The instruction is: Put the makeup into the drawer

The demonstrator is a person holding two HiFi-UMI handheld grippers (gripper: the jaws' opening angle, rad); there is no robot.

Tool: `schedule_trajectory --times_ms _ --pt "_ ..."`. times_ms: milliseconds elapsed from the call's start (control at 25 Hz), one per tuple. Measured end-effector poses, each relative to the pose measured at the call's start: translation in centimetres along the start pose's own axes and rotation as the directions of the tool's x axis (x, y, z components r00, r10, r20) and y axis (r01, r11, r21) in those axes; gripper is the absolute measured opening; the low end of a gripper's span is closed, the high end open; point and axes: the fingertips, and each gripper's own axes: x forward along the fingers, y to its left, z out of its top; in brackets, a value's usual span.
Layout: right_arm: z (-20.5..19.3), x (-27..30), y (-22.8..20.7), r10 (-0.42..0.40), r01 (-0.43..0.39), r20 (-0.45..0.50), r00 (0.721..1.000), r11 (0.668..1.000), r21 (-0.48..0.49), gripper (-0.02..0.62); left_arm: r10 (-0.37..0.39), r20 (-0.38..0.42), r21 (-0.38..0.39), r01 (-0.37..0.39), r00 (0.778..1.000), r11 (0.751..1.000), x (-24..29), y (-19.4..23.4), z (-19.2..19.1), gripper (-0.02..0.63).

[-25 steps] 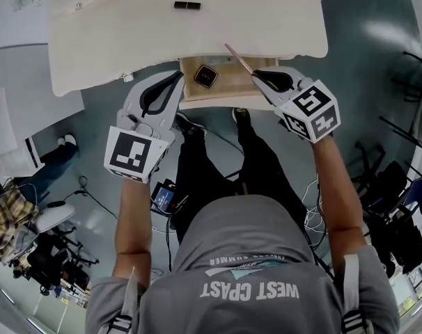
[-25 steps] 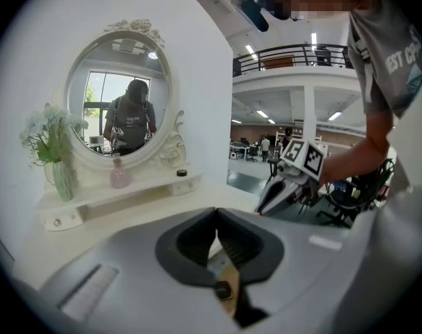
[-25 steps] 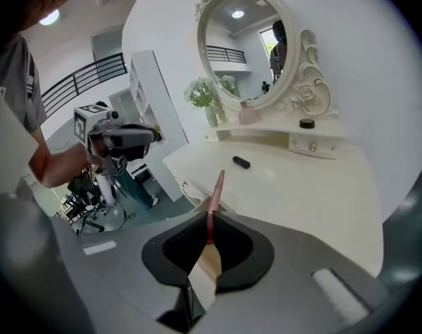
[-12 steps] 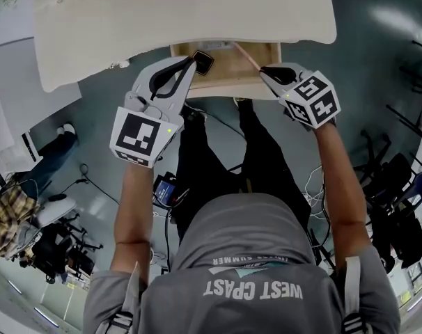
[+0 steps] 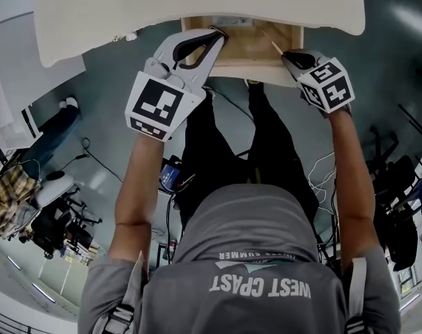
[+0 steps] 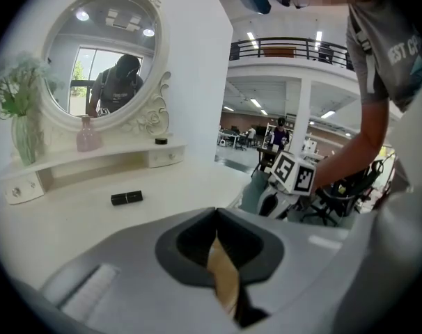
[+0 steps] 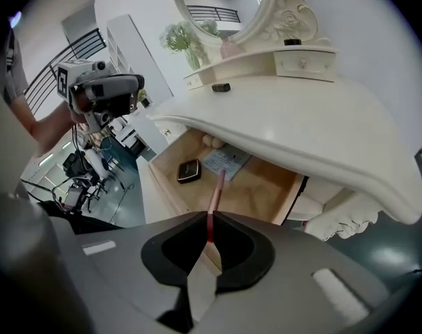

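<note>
From above, the person leans over a white table [image 5: 197, 2] with the drawer [image 5: 242, 47] pulled out beneath its edge. The left gripper [image 5: 216, 33] is at the drawer's left end and the right gripper [image 5: 289, 56] at its right end. That view shows the drawer only as bare wood, and the pencil [image 5: 272, 42] as a thin line slanting over it.

The right gripper view fills in the rest. Its jaws are pinched on the lower end of the pink pencil, which points down into the open drawer. A black compact [image 7: 189, 170] lies on the drawer floor, with a leaflet [image 7: 225, 162] just beside it. I cannot tell whether the pencil tip touches anything.

The left gripper view looks the other way, across the tabletop, and its jaws are pressed together with nothing between them. It alone shows clearly a black tube [image 6: 126, 197] lying on the table. Behind that are an oval mirror [image 6: 103, 54], a vase [image 6: 24, 141] of flowers and a pink bottle [image 6: 88, 135] on a low shelf.
</note>
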Motion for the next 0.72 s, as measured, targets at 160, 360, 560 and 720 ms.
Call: schedule_trajectory --times_ms 160,360,560,720 --pt "-1.5 0.7 -1.3 -0.023 0.022 -0.050 0.998 1.000 -0.020 0.029 -0.013 -0.021 -0.006 0.013 1.000 1.000 1.4 -0.6 -1.0 0.002" --pt "-1.3 1.1 -1.5 -0.045 0.041 -0.099 0.994 0.998 -0.047 0.031 -0.014 -0.026 -0.019 0.014 1.000 1.000 1.1 -0.5 -1.6 0.002" --pt "-1.2 1.8 -1.5 -0.048 0.045 -0.134 0.990 0.999 -0.028 0.037 -0.013 -0.025 -0.022 0.012 1.000 1.000 0.9 0.0 -2.1 0.002" --pt "-1.7 1.7 -2.1 -0.045 0.045 -0.149 0.988 0.999 -0.002 0.046 -0.003 -0.021 -0.025 0.002 1.000 1.000 0.9 0.0 -1.8 0.002"
